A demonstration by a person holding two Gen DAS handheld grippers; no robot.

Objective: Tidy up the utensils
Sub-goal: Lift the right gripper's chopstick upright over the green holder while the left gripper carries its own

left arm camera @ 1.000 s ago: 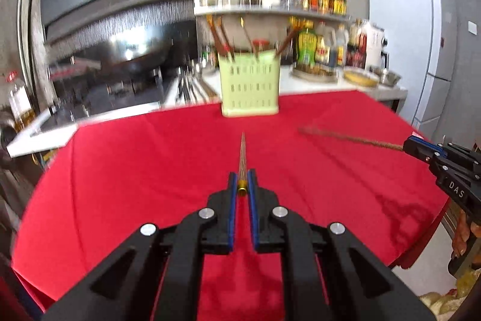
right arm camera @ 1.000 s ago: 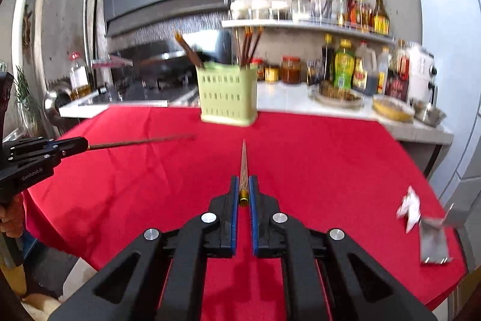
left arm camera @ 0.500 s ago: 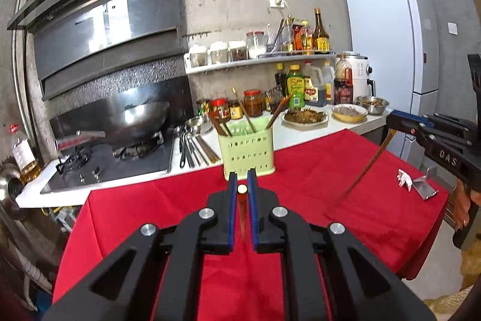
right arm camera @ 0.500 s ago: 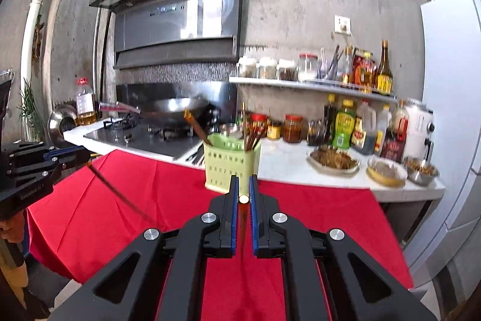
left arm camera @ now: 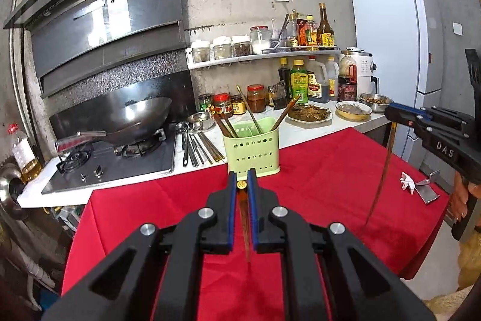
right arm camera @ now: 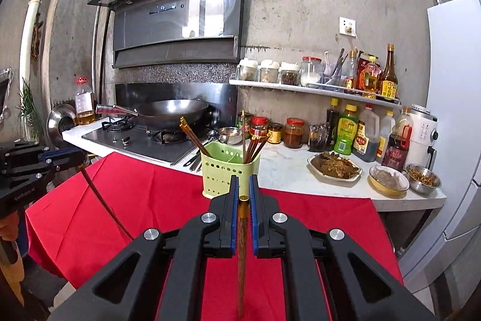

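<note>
1. A brown chopstick (left arm camera: 244, 226) is pinched by its gold-capped end between the blue pads of the left gripper (left arm camera: 242, 185); the stick hangs tip-down over the red tablecloth (left arm camera: 315, 179) at the lower centre of the left wrist view.
2. A second chopstick (right arm camera: 241, 257) is clamped the same way in the right gripper (right arm camera: 243, 197), its tip pointing down at the bottom centre of the right wrist view.
3. The green holder (left arm camera: 252, 154) is seen at the centre of the left view, just beyond the fingertips, at the far edge of the cloth, with several chopsticks already leaning inside.
4. More utensils (left arm camera: 197, 148) lie on the white counter to the left of the holder.
5. A miss is judged possible: only the cap of each stick is gripped, so the long free end could swing and strike the holder's rim instead of entering.
6. The light holder could be tipped or pushed if a tip is caught in its perforated wall.
7. A clash between the two hanging sticks is likely if both are brought to the opening together.
8. The leaning chopsticks could block or deflect an incoming tip.
</note>
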